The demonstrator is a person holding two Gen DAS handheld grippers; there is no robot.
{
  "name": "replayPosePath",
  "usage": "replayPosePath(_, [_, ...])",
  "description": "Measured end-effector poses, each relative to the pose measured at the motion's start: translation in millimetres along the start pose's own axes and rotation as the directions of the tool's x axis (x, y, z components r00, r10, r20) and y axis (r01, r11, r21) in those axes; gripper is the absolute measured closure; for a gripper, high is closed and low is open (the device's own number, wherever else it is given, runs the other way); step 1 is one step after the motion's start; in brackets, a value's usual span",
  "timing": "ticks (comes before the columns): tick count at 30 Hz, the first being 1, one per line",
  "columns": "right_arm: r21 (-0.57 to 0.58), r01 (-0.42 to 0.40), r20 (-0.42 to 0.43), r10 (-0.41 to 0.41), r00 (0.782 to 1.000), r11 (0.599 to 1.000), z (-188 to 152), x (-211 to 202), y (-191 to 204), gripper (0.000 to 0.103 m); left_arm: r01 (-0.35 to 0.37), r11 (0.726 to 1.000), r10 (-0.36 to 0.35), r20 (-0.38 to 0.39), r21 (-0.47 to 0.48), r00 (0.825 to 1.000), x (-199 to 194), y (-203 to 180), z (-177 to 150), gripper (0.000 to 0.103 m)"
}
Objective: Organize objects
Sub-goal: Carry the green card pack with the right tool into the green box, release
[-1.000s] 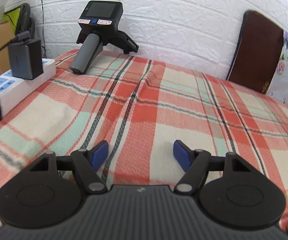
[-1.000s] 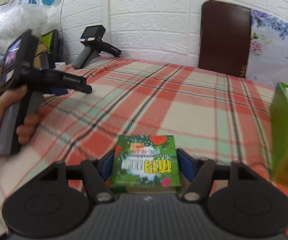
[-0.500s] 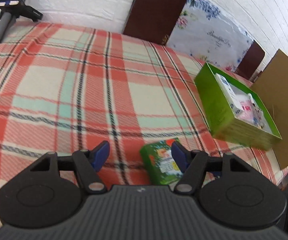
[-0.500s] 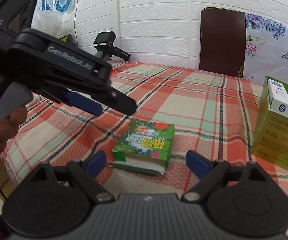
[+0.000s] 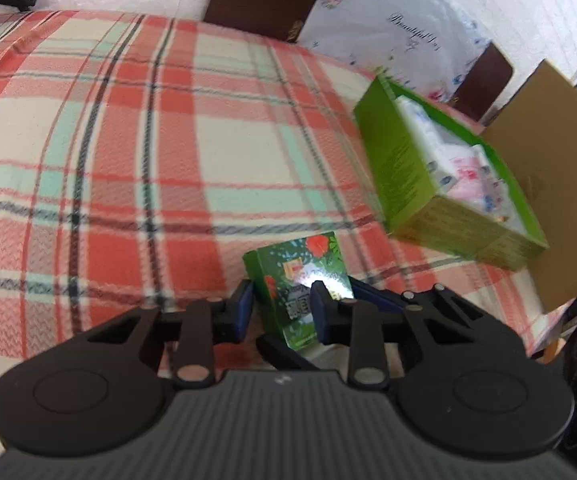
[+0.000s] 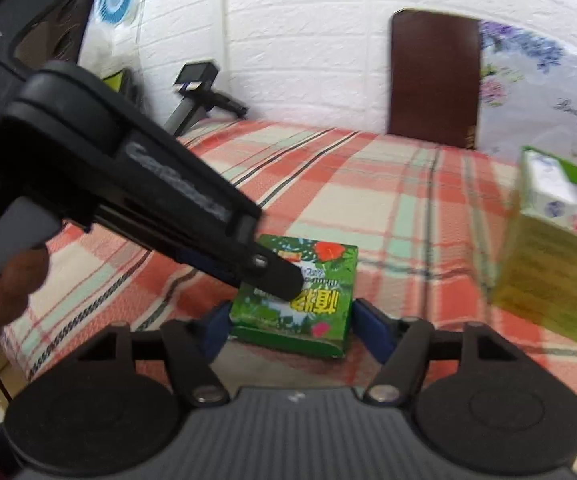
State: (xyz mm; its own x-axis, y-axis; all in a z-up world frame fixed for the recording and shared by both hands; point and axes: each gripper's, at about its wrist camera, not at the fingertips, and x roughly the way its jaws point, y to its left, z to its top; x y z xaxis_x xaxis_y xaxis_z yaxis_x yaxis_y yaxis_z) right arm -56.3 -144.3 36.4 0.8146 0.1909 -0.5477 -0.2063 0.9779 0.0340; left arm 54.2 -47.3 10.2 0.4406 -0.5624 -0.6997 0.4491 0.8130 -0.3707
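Observation:
A small green packet with red flowers lies on the plaid cloth. My left gripper is closing on its near corner: one pad is against its side and the other finger lies across its top. From the right wrist view, that upper finger crosses the packet. My right gripper is also closing, with its blue pads tight against the packet's two sides. To the right stands an open green box holding white and pink packs.
A person's hand holds the left gripper's handle. A spare gripper rests by the white wall at the back left. A brown chair back, a floral sheet and a cardboard panel border the table.
My left gripper swung right from the wall to the packet and narrowed onto it. My right gripper let the packet down, opened wide, then closed in on its sides again.

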Motion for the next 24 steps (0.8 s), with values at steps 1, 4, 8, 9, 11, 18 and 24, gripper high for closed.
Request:
replayPosePath(1, [0.009,0.012,0.027,-0.012,1.000,1.000,2,-7,-3,0.038,0.012,1.000,-0.012,0.020,0.021,1.000,-5,-8,4,0.072])
replayPosePath(4, [0.019,0.090,0.138,-0.092,0.986,0.996,11,-31,-15,0.038,0.039,0.994,-0.048,0.083,0.106,0.995,-13,-42,22,0.072])
replayPosePath(8, [0.044,0.216,0.265,-0.220,0.939,0.975,25,-61,-48,0.037,0.098,0.968,-0.134,0.143,0.231,0.981,-8,-94,52,0.072])
replayPosePath(9, [0.052,0.243,0.282,-0.248,0.927,0.969,28,-66,-59,0.037,0.111,0.961,-0.151,0.144,0.253,0.978,-2,-107,60,0.071])
replayPosePath(11, [0.089,0.292,0.295,-0.306,0.905,0.952,33,-73,-84,0.038,0.139,0.947,-0.183,0.131,0.289,0.974,11,-130,73,0.071])
replayPosePath(18, [0.219,0.348,0.225,-0.394,0.891,0.912,45,-58,-171,0.038,0.155,0.921,-0.196,0.081,0.357,0.977,87,-190,103,0.070])
replayPosePath(24, [0.295,0.357,0.164,-0.415,0.895,0.886,48,-30,-212,0.029,0.002,0.928,-0.046,0.109,0.372,0.993,124,-199,116,0.057])
